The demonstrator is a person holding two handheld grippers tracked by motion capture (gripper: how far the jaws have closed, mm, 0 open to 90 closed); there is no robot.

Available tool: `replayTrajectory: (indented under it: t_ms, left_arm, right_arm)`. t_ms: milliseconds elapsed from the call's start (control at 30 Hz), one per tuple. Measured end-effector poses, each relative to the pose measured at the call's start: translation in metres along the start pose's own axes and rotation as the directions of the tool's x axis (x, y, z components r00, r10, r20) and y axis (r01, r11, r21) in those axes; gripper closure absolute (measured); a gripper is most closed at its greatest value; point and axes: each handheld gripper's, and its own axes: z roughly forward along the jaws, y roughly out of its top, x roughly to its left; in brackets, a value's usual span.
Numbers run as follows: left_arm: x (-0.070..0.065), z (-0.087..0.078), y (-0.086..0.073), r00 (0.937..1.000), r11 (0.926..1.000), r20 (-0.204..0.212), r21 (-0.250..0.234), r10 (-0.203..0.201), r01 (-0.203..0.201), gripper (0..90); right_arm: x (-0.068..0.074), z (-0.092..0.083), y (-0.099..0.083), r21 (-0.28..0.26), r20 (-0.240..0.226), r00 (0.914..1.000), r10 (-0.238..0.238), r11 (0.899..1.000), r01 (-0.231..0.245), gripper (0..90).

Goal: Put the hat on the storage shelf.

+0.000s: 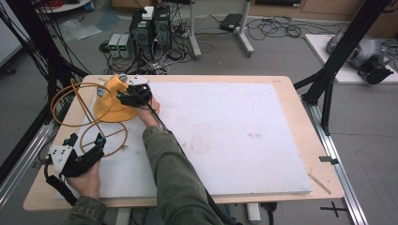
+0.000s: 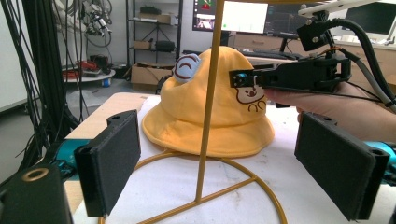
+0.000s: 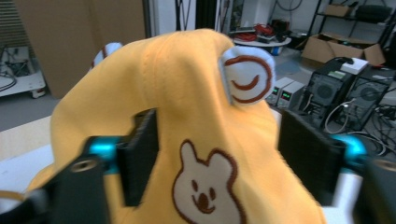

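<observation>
A yellow bucket hat (image 1: 109,107) with a bear face and white ears sits on the white board at the far left. My right gripper (image 1: 133,95) is at its crown, with the pads pressed into bunched fabric of the hat (image 3: 187,93) on both sides. The right gripper (image 2: 243,79) also reaches in against the hat (image 2: 205,107) in the left gripper view. A yellow wire stand (image 1: 104,138) with a ring base and an upright pole (image 2: 208,116) stands in front of the hat. My left gripper (image 1: 87,140) is held open near the base ring, nothing between its pads (image 2: 112,163).
The white board (image 1: 234,136) covers most of the wooden table (image 1: 281,80). Black frame posts rise at the left (image 1: 42,56) and right (image 1: 338,51). Computers and cables (image 1: 150,28) sit on the floor beyond the far edge.
</observation>
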Motion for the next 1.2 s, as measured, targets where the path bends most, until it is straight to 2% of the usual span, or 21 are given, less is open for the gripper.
replayTrajectory:
  t_ms: [67, 100, 133, 233, 300, 400, 467, 567, 600, 700, 767, 867, 933, 967, 1000, 1100, 1200]
  left_arm:
    - [0.001, 0.000, 0.000, 1.0000, 1.0000, -0.001, 0.001, -0.007, 0.007, 14.6]
    - [0.002, 0.000, 0.000, 1.0000, 1.0000, -0.001, 0.003, -0.005, 0.005, 14.6]
    - [0.002, 0.000, -0.001, 1.0000, 1.0000, -0.001, 0.003, -0.009, 0.009, 14.6]
    - [0.003, 0.000, -0.001, 0.9999, 0.9999, -0.002, 0.003, -0.011, 0.011, 14.6]
    - [0.003, -0.001, 0.000, 0.9999, 0.9999, -0.003, 0.001, -0.014, 0.014, 14.6]
    - [0.004, 0.000, -0.001, 0.9999, 0.9999, 0.000, 0.003, -0.015, 0.015, 14.6]
    - [0.003, 0.000, -0.001, 0.9998, 0.9998, 0.002, 0.004, -0.017, 0.017, 14.6]
    - [0.003, -0.001, -0.001, 0.9999, 0.9999, 0.003, 0.003, -0.017, 0.017, 14.6]
    - [0.003, -0.001, -0.001, 0.9998, 0.9998, 0.003, 0.003, -0.018, 0.018, 14.6]
    - [0.003, -0.001, 0.000, 0.9997, 0.9997, 0.005, 0.000, -0.024, 0.024, 14.7]
    - [0.003, -0.001, 0.000, 0.9997, 0.9997, 0.003, 0.002, -0.022, 0.022, 14.6]
    - [0.004, -0.001, -0.001, 0.9997, 0.9997, -0.002, 0.009, -0.023, 0.023, 14.7]
    - [0.004, -0.001, -0.001, 0.9996, 0.9995, -0.003, 0.010, -0.028, 0.028, 14.7]
    - [0.005, -0.001, -0.001, 0.9996, 0.9995, -0.002, 0.009, -0.029, 0.029, 14.7]
    - [0.004, -0.001, -0.001, 0.9996, 0.9995, -0.001, 0.009, -0.030, 0.030, 14.7]
    - [0.003, -0.001, -0.001, 0.9997, 0.9996, 0.007, 0.011, -0.025, 0.025, 15.0]
    - [0.003, -0.001, -0.001, 0.9997, 0.9997, 0.015, 0.014, -0.020, 0.020, 15.9]
  right_arm:
    - [0.002, 0.001, -0.001, 0.015, -0.006, 0.9999, -0.014, 1.000, 0.014, 46.3]
    - [0.003, 0.002, -0.001, 0.022, -0.014, 0.9999, -0.006, 1.000, 0.006, 56.5]
    - [0.003, 0.002, -0.001, 0.022, -0.014, 0.9999, -0.006, 1.000, 0.006, 56.5]
    - [0.006, 0.002, 0.000, 0.027, -0.008, 1.0000, -0.005, 1.000, 0.006, 78.4]
    - [0.008, 0.002, 0.001, 0.030, -0.010, 0.9999, -0.012, 0.999, 0.012, 87.0]
    - [0.013, 0.001, 0.002, 0.040, 0.002, 0.9998, -0.018, 0.999, 0.018, 88.0]
    - [0.014, -0.001, 0.003, 0.035, 0.010, 0.9999, -0.005, 0.999, 0.005, 88.1]
    - [0.014, -0.004, 0.004, 0.034, 0.013, 0.9999, 0.009, 0.999, -0.010, 88.2]
    - [0.013, -0.007, 0.006, 0.027, 0.017, 0.9999, -0.004, 1.000, 0.004, 88.2]
    - [0.012, -0.011, 0.009, 0.017, 0.028, 0.9996, -0.005, 1.000, 0.004, 88.2]
    - [0.008, -0.016, 0.013, 0.005, 0.025, 0.9996, 0.010, 1.000, -0.010, 88.2]
    - [0.003, -0.024, 0.019, -0.022, 0.036, 0.9993, 0.000, 1.000, 0.001, 88.2]
    - [-0.005, -0.037, 0.029, -0.064, 0.057, 0.9982, 0.020, 0.998, -0.016, 88.2]
    - [-0.005, -0.037, 0.029, -0.064, 0.057, 0.9982, 0.020, 0.998, -0.016, 88.2]
    - [-0.011, -0.048, 0.038, -0.106, 0.076, 0.9969, 0.019, 0.994, -0.011, 88.2]
    - [-0.016, -0.058, 0.045, -0.140, 0.089, 0.9957, 0.026, 0.990, -0.014, 88.2]
    - [-0.024, -0.076, 0.058, -0.207, 0.114, 0.9924, 0.048, 0.978, -0.023, 88.2]
